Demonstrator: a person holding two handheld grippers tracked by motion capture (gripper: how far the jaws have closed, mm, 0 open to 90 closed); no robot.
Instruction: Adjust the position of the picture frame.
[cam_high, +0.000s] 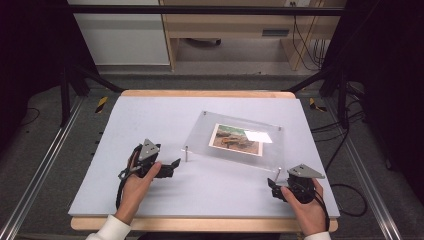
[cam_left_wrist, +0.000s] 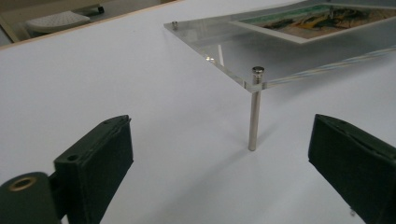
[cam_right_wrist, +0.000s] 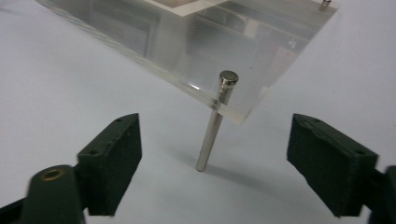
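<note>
a white worktop (cam_high: 150, 120) with a pale wooden edge spreads across the high view, and on its right half stands a clear acrylic frame (cam_high: 220, 150), a flat transparent panel raised off the surface on thin metal posts at its corners and tilted so the far edge sits lower than the near one. pressed inside the panel is a printed photograph (cam_high: 236, 139) with a white border, showing sandy and green tones, its upper right part washed out by a bright reflection. the person's left hand (cam_high: 137, 182) holds the left gripper (cam_high: 176, 163) low over the worktop just beside the frame's near left corner; its jaws stand wide with nothing between them, aimed at the left corner post (cam_left_wrist: 255, 108), which rises upright from the surface a little ahead of them and apart from both pads. the person's right hand (cam_high: 306, 205) holds the right gripper (cam_high: 272, 186) near the frame's near right corner, jaws likewise spread wide and holding nothing, facing the right corner post (cam_right_wrist: 215, 122), which leans slightly in the right gripper view and stands ahead of the pads without touching either. each post ends in a small round silver cap above the acrylic.
</note>
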